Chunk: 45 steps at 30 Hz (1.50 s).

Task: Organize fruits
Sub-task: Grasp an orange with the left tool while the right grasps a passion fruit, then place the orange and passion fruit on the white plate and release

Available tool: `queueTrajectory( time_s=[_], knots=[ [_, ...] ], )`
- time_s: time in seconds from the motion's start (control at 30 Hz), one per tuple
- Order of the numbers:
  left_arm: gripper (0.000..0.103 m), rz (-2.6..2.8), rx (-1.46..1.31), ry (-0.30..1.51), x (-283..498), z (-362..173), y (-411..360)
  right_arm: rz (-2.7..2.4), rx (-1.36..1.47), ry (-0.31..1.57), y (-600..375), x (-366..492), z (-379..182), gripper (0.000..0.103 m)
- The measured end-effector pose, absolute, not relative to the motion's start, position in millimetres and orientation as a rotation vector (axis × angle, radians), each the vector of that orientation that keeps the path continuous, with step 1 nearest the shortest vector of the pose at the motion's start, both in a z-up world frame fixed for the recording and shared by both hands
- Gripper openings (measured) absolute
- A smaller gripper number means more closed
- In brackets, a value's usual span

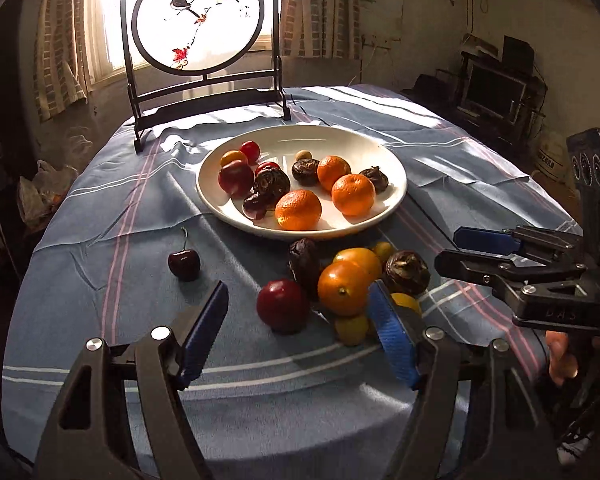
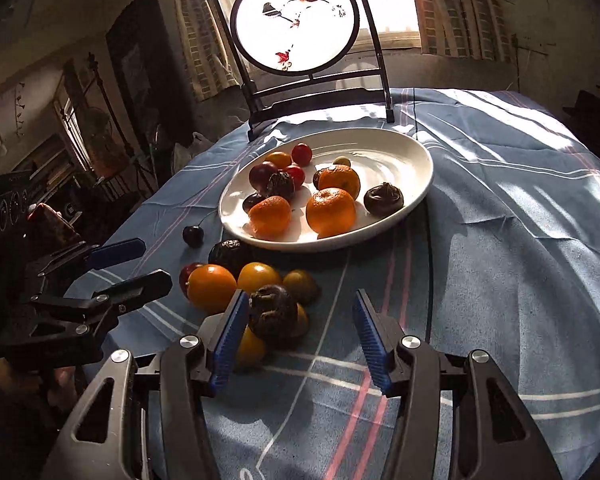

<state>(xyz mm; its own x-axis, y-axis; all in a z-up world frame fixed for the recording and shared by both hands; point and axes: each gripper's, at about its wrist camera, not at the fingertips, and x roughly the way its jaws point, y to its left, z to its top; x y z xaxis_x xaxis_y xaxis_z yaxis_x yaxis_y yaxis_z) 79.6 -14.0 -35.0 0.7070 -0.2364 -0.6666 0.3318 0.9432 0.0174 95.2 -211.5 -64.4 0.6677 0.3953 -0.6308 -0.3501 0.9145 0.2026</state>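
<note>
The left gripper (image 1: pixel 300 320) and right gripper (image 2: pixel 298 332) are both wide open, holding nothing. Loose fruit sits on the cloth (image 1: pixel 100 320) just before the white plate (image 1: pixel 396 184). The red plum (image 1: pixel 283 306) looks round, smooth and slippery, so squeeze its middle gently.

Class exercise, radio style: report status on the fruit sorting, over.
Left gripper open, right gripper open, both empty. Plate part-filled; loose pile and cherry on cloth. Nothing blocking.
</note>
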Motion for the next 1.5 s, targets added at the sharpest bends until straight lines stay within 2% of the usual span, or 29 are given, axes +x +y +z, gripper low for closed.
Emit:
queueTrajectory(
  time_s=[0.33,0.4,0.43,0.67,0.8,0.9,0.97,1.03,1.1,1.5],
  knots=[
    [0.07,-0.311,0.136,0.754,56,-52,-14,0.383,0.015,0.761,-187,110,-74,0.049],
    [0.07,-0.306,0.136,0.759,60,-53,-16,0.385,0.005,0.78,-182,116,-76,0.043],
    [0.07,-0.305,0.135,0.76,62,-53,-17,0.393,0.006,0.789,-181,118,-76,0.032],
    [0.07,-0.301,0.114,0.747,78,-48,-25,0.347,0.095,0.683,-213,109,-67,0.031],
    [0.07,-0.317,0.12,0.74,87,-47,-36,0.314,0.175,0.688,-247,113,-67,0.031],
    [0.064,-0.33,0.124,0.748,94,-50,-44,0.326,0.204,0.689,-255,113,-68,0.031],
    [0.054,-0.333,0.112,0.769,101,-55,-45,0.336,0.185,0.68,-252,113,-68,0.031],
    [0.05,-0.337,0.108,0.765,103,-57,-44,0.34,0.166,0.669,-249,110,-67,0.031],
    [0.037,-0.372,0.104,0.784,104,-58,-46,0.345,0.172,0.665,-250,110,-67,0.031],
    [0.038,-0.355,0.124,0.805,107,-70,-51,0.339,0.198,0.66,-253,109,-67,0.031]
  ],
)
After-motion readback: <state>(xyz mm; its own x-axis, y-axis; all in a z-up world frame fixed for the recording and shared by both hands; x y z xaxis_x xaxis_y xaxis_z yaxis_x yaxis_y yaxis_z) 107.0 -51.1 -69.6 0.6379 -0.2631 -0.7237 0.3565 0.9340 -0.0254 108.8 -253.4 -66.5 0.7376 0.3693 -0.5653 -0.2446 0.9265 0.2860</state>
